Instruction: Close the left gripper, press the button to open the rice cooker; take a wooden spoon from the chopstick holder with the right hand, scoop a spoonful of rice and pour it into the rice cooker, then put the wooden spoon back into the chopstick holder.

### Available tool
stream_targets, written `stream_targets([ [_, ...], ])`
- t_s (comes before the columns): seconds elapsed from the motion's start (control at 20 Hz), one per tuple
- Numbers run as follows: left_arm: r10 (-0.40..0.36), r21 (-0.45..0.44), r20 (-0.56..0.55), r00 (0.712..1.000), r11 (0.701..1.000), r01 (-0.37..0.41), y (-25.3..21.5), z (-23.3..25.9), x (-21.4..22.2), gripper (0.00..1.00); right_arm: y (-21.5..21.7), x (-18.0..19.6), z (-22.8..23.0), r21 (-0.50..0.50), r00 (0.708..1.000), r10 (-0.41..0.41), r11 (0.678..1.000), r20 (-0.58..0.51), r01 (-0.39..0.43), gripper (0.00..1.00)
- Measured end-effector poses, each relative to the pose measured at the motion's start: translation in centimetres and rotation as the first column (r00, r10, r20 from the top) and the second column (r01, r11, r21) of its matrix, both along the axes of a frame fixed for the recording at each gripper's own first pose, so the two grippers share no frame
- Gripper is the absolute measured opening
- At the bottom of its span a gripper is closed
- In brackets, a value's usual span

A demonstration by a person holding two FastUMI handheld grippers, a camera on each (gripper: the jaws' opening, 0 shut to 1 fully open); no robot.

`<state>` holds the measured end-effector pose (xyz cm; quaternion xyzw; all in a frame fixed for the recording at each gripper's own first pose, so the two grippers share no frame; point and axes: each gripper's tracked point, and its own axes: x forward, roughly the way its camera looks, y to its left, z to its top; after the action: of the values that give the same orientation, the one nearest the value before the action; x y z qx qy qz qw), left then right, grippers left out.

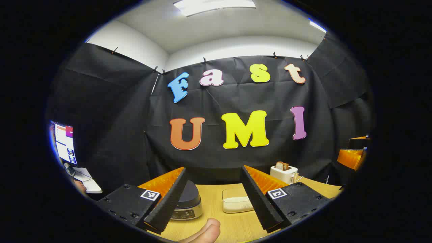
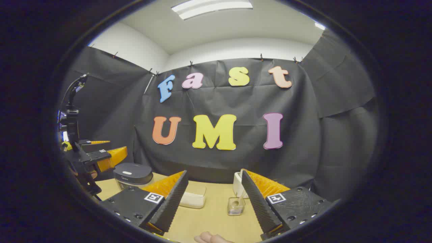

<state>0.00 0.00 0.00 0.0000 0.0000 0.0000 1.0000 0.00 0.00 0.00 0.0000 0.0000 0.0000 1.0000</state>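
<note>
one rice cooker (image 1: 187,200), lid down, low and left of centre in the left gripper view on the wooden table (image 1: 233,226); left gripper (image 1: 214,222) wide open, empty, above it; right gripper (image 2: 211,227) likewise spread, empty; opening step unstarted, so next likely closing the left fingers, then pressing the button.

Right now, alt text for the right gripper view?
The right claw hangs open over a wooden table, holding nothing. Ahead between its fingers sit a white lidded box and a small clear holder with a wooden spoon; the closed rice cooker stands at left, with the left claw above it.
</note>
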Motion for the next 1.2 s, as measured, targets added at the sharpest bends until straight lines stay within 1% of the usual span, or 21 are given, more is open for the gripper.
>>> stream_targets([
  [0.05,0.02,0.012,0.0,1.0,1.0,-0.02,0.4,0.0,-0.7,1.0,0.0,-0.1,0.1,0.007,1.0,0.003,1.0,0.015,-0.003,0.95],
  [0.15,0.043,0.006,0.009,0.999,0.999,-0.044,0.5,0.4,-2.0,0.99,-0.5,-0.5,-0.3,0.023,0.999,-0.026,0.999,0.032,0.025,0.95],
  [0.25,0.056,-0.035,0.003,0.998,0.998,-0.056,0.7,0.0,-3.1,0.99,-0.6,-1.7,-0.6,0.038,0.999,-0.03,0.999,0.042,0.028,0.95],
  [0.3,0.057,-0.043,-0.008,0.998,0.997,-0.057,0.7,-0.4,-3.6,0.99,-0.7,-2.1,-0.6,0.041,0.998,-0.027,0.999,0.051,0.025,0.97],
  [0.35,0.059,-0.043,-0.025,0.998,0.997,-0.06,0.9,-1.0,-3.9,1.0,-1.1,-2.3,-0.6,0.042,0.998,-0.035,0.999,0.055,0.033,0.95],
  [0.5,0.06,-0.048,-0.079,0.995,0.997,-0.063,1.5,-2.7,-4.2,0.99,-3.3,-2.3,-1.5,0.064,0.997,-0.072,0.996,0.034,0.069,0.96],
  [0.55,0.053,-0.057,-0.105,0.993,0.997,-0.059,1.5,-3.4,-4.4,1.0,-3.9,-2.3,-1.8,0.073,0.997,-0.081,0.994,0.021,0.079,0.95],
  [0.6,0.048,-0.067,-0.119,0.992,0.996,-0.056,1.7,-3.8,-4.2,1.0,-4.5,-2.1,-2.0,0.08,0.996,-0.089,0.993,0.015,0.088,0.96],
  [0.7,0.049,-0.076,-0.138,0.989,0.995,-0.06,2.2,-4.4,-3.5,1.0,-5.8,-2.0,-2.7,0.085,0.994,-0.11,0.99,0.0,0.109,0.95],
  [0.85,0.046,-0.088,-0.184,0.982,0.994,-0.063,2.8,-5.7,-1.9,1.0,-6.6,-1.6,-3.3,0.093,0.993,-0.115,0.989,-0.011,0.116,0.95],
  [1.1,0.09,-0.09,-0.241,0.966,0.989,-0.115,5.3,-6.4,1.7,1.0,-6.9,-0.3,-4.8,0.057,0.994,-0.102,0.993,-0.031,0.103,0.96],
  [1.15,0.085,-0.09,-0.245,0.966,0.99,-0.11,5.6,-6.3,2.5,0.99,-7.2,-0.1,-4.9,0.051,0.993,-0.11,0.992,-0.031,0.111,0.95],
  [1.2,0.072,-0.097,-0.251,0.965,0.99,-0.099,5.7,-6.4,3.1,0.85,-7.6,0.0,-5.0,0.051,0.993,-0.117,0.992,-0.026,0.118,0.96],
])
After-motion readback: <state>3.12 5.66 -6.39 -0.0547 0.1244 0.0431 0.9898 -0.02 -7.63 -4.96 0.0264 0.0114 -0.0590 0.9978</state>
